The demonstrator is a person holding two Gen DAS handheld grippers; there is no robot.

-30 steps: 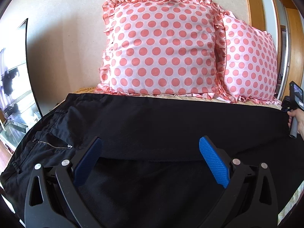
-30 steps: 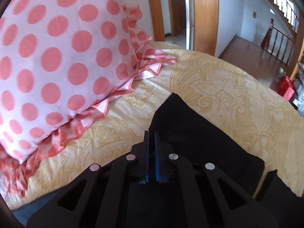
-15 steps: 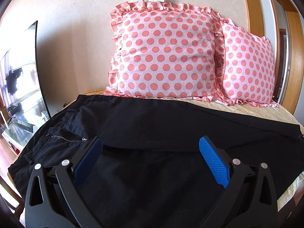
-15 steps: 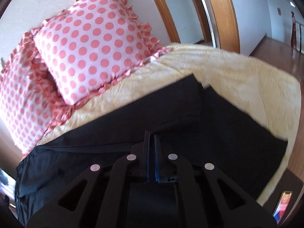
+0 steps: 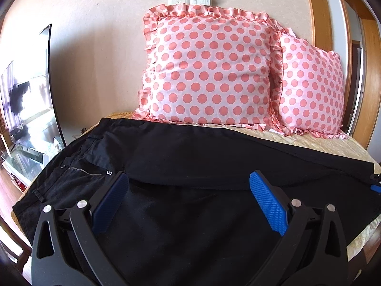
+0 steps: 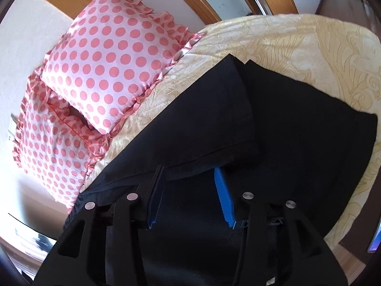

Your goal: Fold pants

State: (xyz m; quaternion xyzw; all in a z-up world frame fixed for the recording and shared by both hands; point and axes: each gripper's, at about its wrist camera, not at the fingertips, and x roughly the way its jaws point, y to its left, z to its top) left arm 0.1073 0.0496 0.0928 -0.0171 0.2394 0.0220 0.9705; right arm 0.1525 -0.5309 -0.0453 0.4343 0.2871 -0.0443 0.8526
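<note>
Black pants (image 5: 190,157) lie spread across the bed, waistband and zipper at the left, legs running right. One leg is folded over the other, its hem edge showing in the right wrist view (image 6: 214,119). My left gripper (image 5: 188,190) is open and empty, held above the middle of the pants. My right gripper (image 6: 190,183) is open above the leg ends, its blue pads apart, holding nothing. Its tip also shows at the right edge of the left wrist view (image 5: 375,183).
Two pink polka-dot pillows (image 5: 209,66) (image 6: 114,54) lean on the wall behind the pants. The yellow patterned bedspread (image 6: 297,45) extends past the leg ends. A TV screen (image 5: 26,109) stands at the left. A wooden door frame (image 5: 321,9) is at the right.
My right gripper has opened and let go of the pant leg, and has pulled back from the leg end. My left gripper has backed away slightly and stays open.
</note>
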